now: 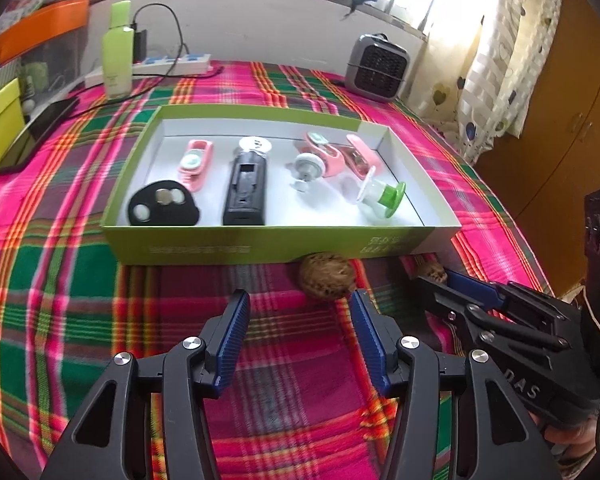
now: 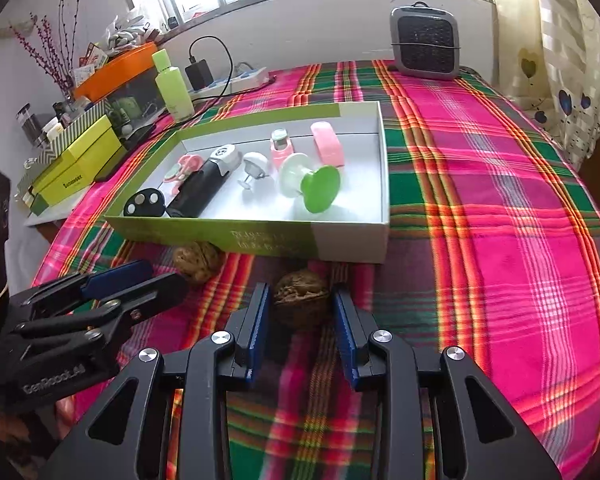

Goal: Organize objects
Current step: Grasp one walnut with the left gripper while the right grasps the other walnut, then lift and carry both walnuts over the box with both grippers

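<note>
1. The right gripper [image 2: 300,312] sits low in the centre of the right wrist view; its jaws stand part open on either side of a walnut [image 2: 301,303], and whether the pads yet press on the shell I cannot tell.
2. The left gripper [image 1: 300,312] fills the bottom centre of the left wrist view, jaws about half open and holding nothing; a second walnut [image 1: 327,281] lies just beyond its tips, touching the front wall of the green box [image 1: 260,242].
3. Risk, as I judge it: a round, hard shell can squirt out of closing jaws and roll across the plaid cloth [image 2: 500,240]; a skewed pinch would cause it.
4. Risk: both grippers work close together at the box's near wall; one could knock the other or nudge the box.
5. Around: the box in mid frame already holds a black case [image 1: 245,188], a black disc [image 1: 162,204], pink clips [image 1: 196,164] and a green-and-white piece [image 1: 384,196]; its wall stands between the walnuts and the free space inside.
6. Farther off: a green bottle [image 1: 118,52] and power strip [image 1: 172,65] at upper left, a small heater [image 1: 377,67] at upper right; none is in the way.
</note>
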The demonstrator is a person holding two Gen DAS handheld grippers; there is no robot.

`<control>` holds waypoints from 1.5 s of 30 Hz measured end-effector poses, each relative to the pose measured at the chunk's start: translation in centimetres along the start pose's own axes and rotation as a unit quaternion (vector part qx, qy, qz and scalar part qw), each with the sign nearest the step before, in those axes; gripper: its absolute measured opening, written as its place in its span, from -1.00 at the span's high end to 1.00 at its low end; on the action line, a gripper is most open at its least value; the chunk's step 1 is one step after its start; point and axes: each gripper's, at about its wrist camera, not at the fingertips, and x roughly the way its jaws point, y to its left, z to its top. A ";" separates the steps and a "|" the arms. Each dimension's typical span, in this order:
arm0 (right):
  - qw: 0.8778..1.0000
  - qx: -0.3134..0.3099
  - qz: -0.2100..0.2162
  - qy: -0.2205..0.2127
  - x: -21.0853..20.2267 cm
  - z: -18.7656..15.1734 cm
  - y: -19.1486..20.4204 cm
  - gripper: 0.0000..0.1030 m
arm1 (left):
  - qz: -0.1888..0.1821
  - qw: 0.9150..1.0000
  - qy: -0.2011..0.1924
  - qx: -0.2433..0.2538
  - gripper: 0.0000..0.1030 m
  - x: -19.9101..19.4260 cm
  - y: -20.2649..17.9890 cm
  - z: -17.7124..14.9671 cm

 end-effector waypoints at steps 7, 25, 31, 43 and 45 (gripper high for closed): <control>1.000 -0.005 0.000 0.002 -0.1 0.0 -0.4 0.36 | 0.008 1.000 0.001 0.003 0.00 1.0 -0.8 0.7; 1.000 -0.004 0.017 0.005 0.1 0.1 -0.8 0.37 | 0.048 0.999 -0.006 0.000 0.17 1.5 -1.2 1.0; 1.000 -0.005 0.019 0.005 0.1 0.1 -0.7 0.37 | 0.065 0.998 -0.010 -0.001 0.39 1.2 -0.9 0.6; 0.999 -0.019 0.028 0.008 0.2 -0.1 -0.2 0.37 | 0.074 0.997 -0.011 0.000 0.40 0.5 -1.1 -0.1; 0.999 -0.024 0.026 0.009 0.3 0.0 0.0 0.37 | 0.073 0.997 -0.012 0.002 0.40 0.4 -1.1 -0.3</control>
